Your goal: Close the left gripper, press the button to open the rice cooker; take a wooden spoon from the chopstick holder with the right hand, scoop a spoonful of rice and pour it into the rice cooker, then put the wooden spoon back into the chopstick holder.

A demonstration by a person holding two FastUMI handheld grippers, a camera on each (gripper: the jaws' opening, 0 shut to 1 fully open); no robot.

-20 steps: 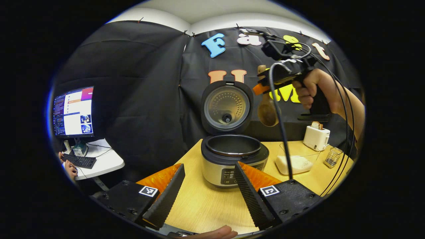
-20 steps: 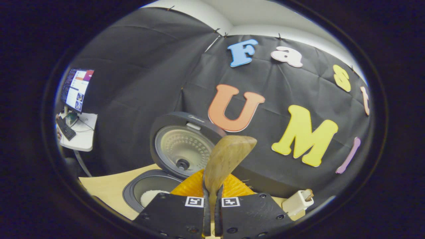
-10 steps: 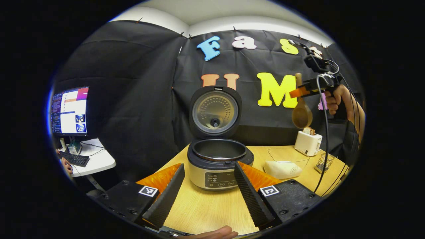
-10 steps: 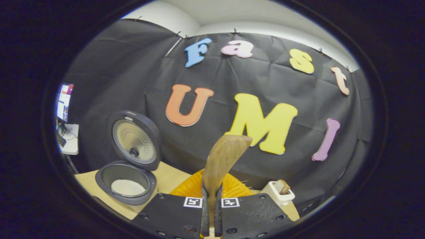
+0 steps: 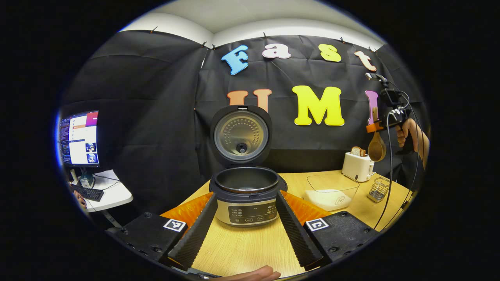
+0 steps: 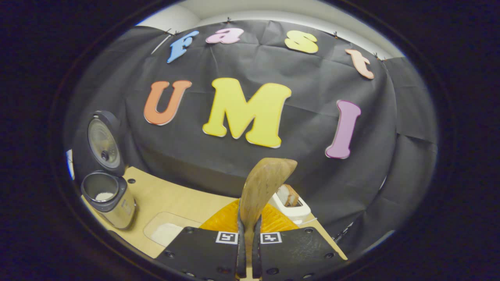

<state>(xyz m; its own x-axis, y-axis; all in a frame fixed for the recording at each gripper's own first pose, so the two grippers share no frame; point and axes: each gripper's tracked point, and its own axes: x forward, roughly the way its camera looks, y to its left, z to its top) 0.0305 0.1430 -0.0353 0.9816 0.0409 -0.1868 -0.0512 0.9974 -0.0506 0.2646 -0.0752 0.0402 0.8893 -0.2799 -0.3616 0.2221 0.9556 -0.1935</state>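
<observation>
Rice cooker (image 5: 246, 191) sits open at table centre, lid up, a little rice visible in the pot from the right gripper view. Wooden spoon (image 6: 261, 191) is clamped by its handle in the right gripper (image 6: 247, 249), fingers clenched on it. Over the last second that gripper has swung away from the cooker to the far right, now high above the chopstick holder (image 5: 378, 190) beside the toaster (image 5: 356, 166). Pour looks done; only returning the spoon remains. Left gripper (image 5: 245, 230) hangs spread wide, holding nothing, near the cooker front. Rice container (image 5: 332, 191) sits right of cooker.
</observation>
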